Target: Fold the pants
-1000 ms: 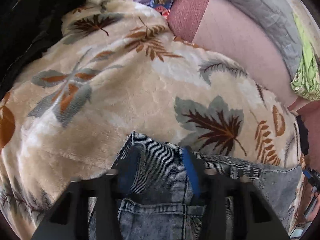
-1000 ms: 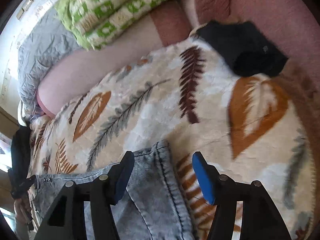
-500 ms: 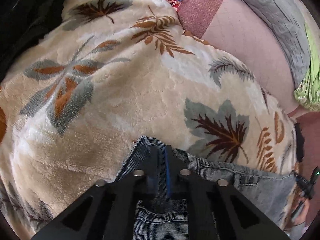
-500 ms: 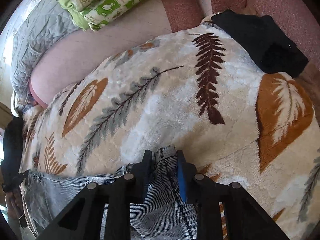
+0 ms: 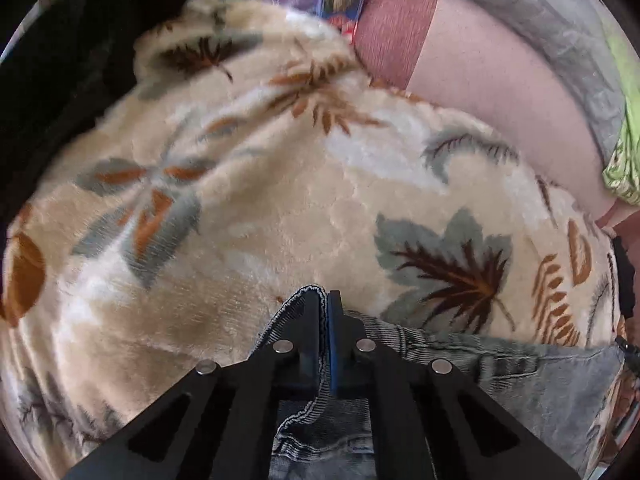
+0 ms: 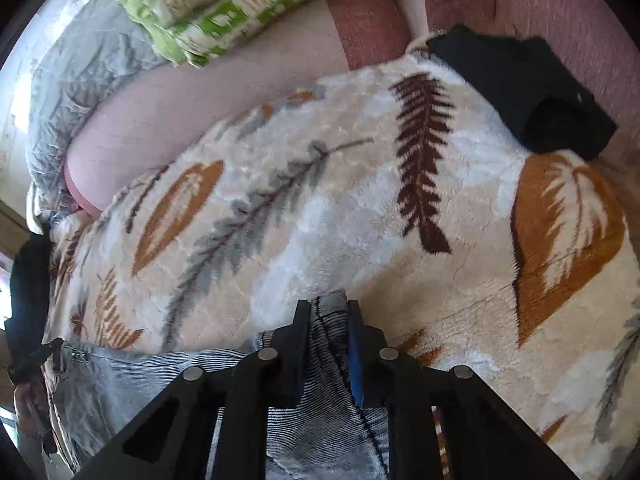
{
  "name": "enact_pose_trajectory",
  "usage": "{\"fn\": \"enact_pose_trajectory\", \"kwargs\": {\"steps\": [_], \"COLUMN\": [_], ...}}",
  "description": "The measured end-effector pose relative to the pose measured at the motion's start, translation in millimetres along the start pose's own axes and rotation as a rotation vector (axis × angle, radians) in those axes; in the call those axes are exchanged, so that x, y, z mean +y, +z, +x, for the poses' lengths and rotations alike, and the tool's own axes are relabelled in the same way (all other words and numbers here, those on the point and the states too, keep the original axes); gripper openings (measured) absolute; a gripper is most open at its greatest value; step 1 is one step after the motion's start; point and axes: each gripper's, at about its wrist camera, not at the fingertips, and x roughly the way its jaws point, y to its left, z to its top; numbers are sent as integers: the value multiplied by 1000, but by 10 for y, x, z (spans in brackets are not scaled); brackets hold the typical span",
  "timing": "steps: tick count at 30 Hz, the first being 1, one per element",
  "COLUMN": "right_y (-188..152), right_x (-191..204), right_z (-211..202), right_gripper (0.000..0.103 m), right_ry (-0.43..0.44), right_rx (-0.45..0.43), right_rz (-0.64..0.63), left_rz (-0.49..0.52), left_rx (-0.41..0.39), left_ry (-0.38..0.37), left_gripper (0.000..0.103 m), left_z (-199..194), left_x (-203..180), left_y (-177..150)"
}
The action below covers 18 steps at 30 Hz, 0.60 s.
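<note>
We've both tools, left and right, just clamped on the jeans waistband corners: lift evenly over the blanket.

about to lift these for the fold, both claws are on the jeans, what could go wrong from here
1. Each claw, left and right, pinches only a narrow bit of the jeans at the edge, so the heavy denim could slip out on lifting.
2. The right claw has just been closing, with denim bunched between its pads, so the fold may start crooked.
3. The plush leaf blanket may drag on the denim and ruck up.
</note>
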Motion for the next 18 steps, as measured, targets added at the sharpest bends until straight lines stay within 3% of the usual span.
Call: {"fn": "enact_pose_trajectory", "kwargs": {"steps": [5,10,15,18], "right_y": [-23,-300,-972,-1573], "right_x": [61,162,33,-142], "right_z": [-479,-1243,-2035,-2182], "right_gripper": [17,17,17,18], "right_ry": [33,77,132,159], "right_rx": [-71,-189,-283,-264], "right_rz": [-8,-50,-87,-115], "left_rz": [-20,-26,4,28], "left_rx": [-113,-267,-355,-303], "left_ry": [-69,-146,-238,-263], "left_gripper": [3,3,3,4], "left_z": [-592,-1467,-2266,-2363], "left_x": [0,90,422,717], "left_y": [-84,-440,-1285,-1962]}}
